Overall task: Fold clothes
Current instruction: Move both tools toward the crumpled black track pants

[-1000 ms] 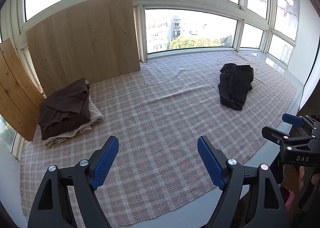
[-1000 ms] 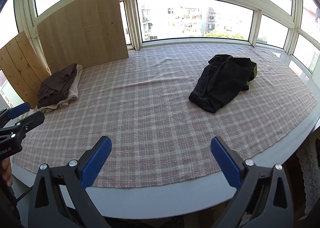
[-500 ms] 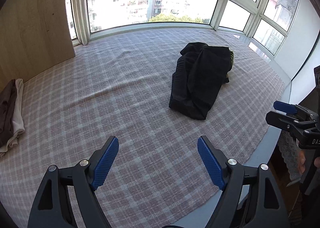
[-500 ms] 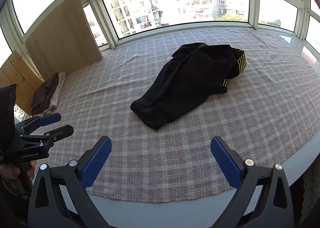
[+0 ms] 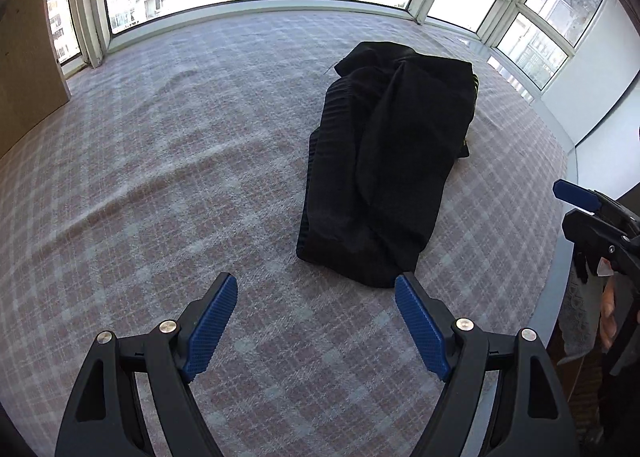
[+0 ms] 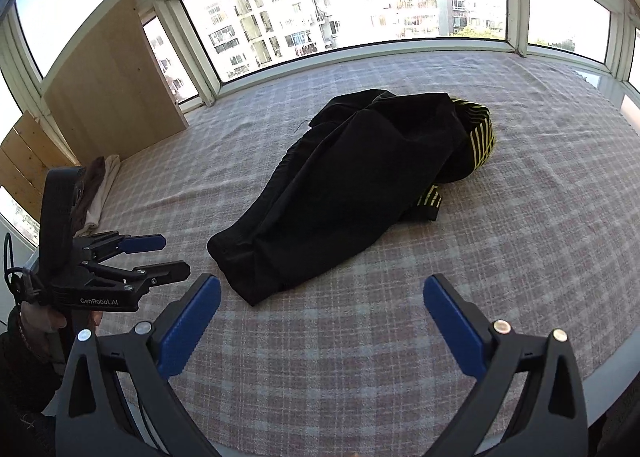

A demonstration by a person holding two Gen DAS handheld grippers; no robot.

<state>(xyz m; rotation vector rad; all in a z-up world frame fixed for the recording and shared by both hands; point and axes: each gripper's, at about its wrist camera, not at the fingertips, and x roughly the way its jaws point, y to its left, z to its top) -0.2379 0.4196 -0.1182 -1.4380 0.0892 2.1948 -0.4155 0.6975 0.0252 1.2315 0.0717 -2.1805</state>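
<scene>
holding both tongs released, left tongs (image 5: pixel 316 321) and right tongs (image 6: pixel 322 323), low in frame. risk: black garment (image 6: pixel 352 185) is bunched; pinching several layers drags the checked cloth (image 6: pixel 520 257).

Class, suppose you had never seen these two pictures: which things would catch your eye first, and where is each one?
First, the crumpled black garment in the middle of the checked cloth, yellow-striped fabric showing at its far end. Next, the open blue-padded left claw and right claw in the foreground, near its closest end and holding nothing.
</scene>
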